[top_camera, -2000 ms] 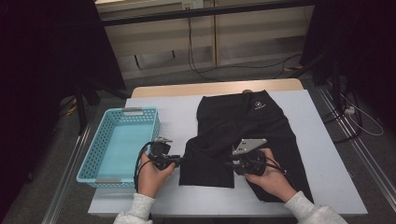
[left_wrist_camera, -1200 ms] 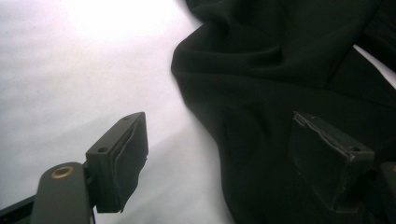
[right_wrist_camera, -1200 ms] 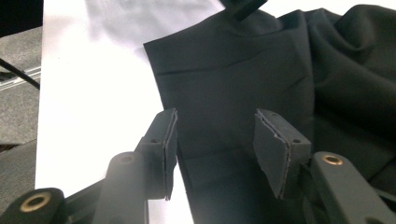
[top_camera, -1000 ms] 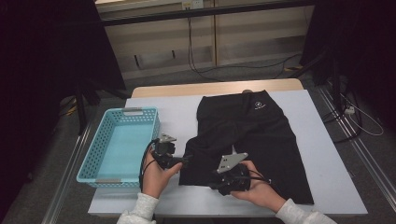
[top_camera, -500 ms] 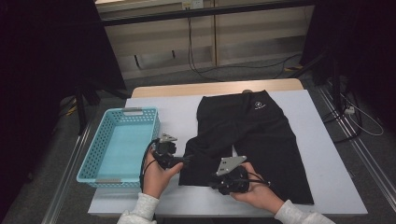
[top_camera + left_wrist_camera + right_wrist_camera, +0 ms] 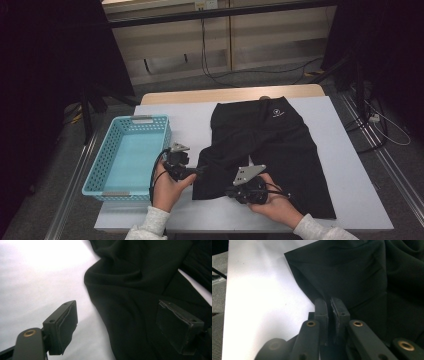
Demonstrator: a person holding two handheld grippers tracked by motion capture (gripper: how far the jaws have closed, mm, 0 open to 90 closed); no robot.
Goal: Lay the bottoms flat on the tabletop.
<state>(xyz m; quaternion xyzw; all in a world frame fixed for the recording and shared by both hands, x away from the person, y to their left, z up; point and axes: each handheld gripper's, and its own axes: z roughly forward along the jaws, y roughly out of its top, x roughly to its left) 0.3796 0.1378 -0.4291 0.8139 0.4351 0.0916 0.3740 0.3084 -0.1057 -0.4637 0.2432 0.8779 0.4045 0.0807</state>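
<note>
A pair of black shorts (image 6: 270, 140) lies flat on the white table (image 6: 190, 115), waistband at the far end. My left gripper (image 6: 201, 170) is at the near left edge of the shorts. Its jaws stand open, one pad over bare table and the other over the black cloth (image 6: 130, 277), with the edge of the shorts between them untouched (image 6: 120, 322). My right gripper (image 6: 231, 191) sits at the near hem. Its jaws have just been closing and are now shut (image 6: 330, 307) on the hem's edge, where the black fabric (image 6: 352, 270) runs in between the pads.
A light blue plastic basket (image 6: 127, 155) stands at the table's left side, close to my left hand. Bare white tabletop lies in front of the hem and to the right of the shorts. Cables and dark stands are on the floor beyond.
My right hand came in from farther right on the shorts to the near hem, and its jaws closed on the fabric. The left gripper edged right to the shorts' side edge.
</note>
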